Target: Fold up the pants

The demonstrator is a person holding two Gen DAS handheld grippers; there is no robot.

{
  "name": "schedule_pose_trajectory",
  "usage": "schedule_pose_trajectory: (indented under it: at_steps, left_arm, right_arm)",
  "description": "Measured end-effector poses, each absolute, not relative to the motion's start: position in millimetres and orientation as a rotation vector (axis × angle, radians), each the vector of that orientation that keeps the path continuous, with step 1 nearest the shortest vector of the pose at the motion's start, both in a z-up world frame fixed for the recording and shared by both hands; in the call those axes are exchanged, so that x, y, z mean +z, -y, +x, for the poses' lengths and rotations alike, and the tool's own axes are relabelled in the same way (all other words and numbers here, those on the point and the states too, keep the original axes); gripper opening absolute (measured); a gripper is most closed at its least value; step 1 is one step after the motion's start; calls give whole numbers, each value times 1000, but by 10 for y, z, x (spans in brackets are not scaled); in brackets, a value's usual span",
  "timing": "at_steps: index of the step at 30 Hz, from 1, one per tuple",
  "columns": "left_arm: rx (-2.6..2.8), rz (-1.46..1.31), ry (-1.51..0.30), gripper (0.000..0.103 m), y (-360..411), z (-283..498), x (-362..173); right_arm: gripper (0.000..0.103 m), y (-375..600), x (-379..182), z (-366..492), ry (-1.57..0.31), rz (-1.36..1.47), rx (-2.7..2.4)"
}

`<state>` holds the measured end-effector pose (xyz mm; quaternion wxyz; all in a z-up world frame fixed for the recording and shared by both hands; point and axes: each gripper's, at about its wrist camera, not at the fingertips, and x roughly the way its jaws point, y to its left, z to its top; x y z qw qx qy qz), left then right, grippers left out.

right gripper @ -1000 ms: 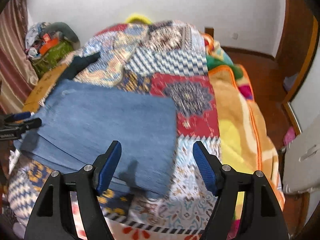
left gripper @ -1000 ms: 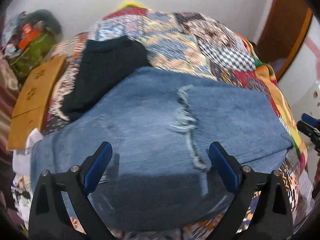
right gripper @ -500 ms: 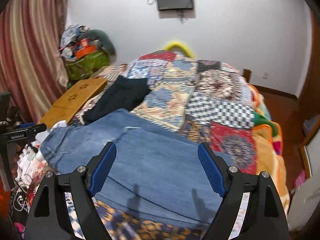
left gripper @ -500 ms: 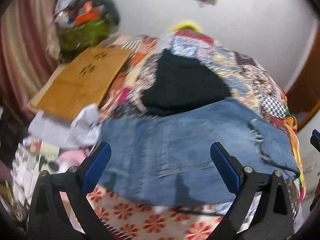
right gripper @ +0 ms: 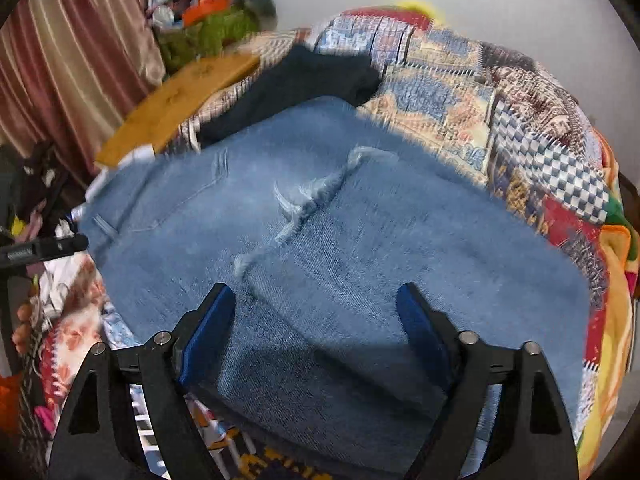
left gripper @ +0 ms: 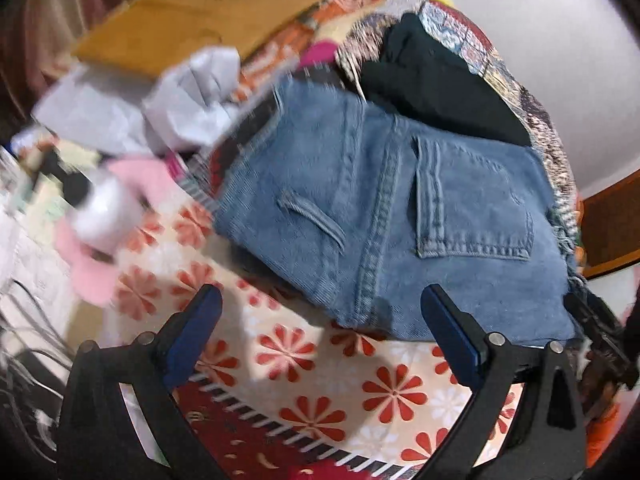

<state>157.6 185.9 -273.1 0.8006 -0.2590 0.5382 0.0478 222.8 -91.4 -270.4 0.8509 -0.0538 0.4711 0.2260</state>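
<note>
Bed quilt (right gripper: pixel 536 152) fills frame; jeans (right gripper: pixel 328 240) centre, folded compact. Left hand-held gripper (left gripper: pixel 320 332), right hand-held gripper (right gripper: pixel 316 320) both spread, empty. Likely final fold left.

The pants (right gripper: pixel 360 248) are looking like thick blue jean cloth, rough, with frayed white threads. The blanket (left gripper: pixel 304 356) is looking like soft flowery cloth. The board (left gripper: pixel 192 20) is looking like smooth wood. The left claw (left gripper: pixel 320 332) is showing matt black plastic with blue pads (left gripper: pixel 452 336).
</note>
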Motion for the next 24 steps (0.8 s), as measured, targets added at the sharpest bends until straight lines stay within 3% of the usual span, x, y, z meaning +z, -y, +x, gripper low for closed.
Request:
schedule_pose_trajectory:
  at_steps: [6,15,16,18,20,24]
  left_arm:
    - [-90,-825,-1244,101,-1790,1695,-3120]
    - [-171,-986,-1189,101,-1882,1940,-3254]
    - [-168,-1001,-1177,99,-1933,1978,-3249]
    - [-128,-1015,-1151,80,-2016,1997,-3235]
    - [-107,-1005,-1105,73,-2057,1972,-3191]
    - [-120,-983,-1085,69,-2000,1915,-3200]
  right_arm:
    - [87,921,-2681,2218,-998,-126,491]
    - [89,894,-2678,2228,-997,-108,505]
    - [89,896,-2679,2228,-997,-107,506]
    - [89,908,-2682,2226,-994,-100,510]
    - [89,918,-2683,2227,-994,-90,515]
    - [89,918,-2685,2228,-993,-81,517]
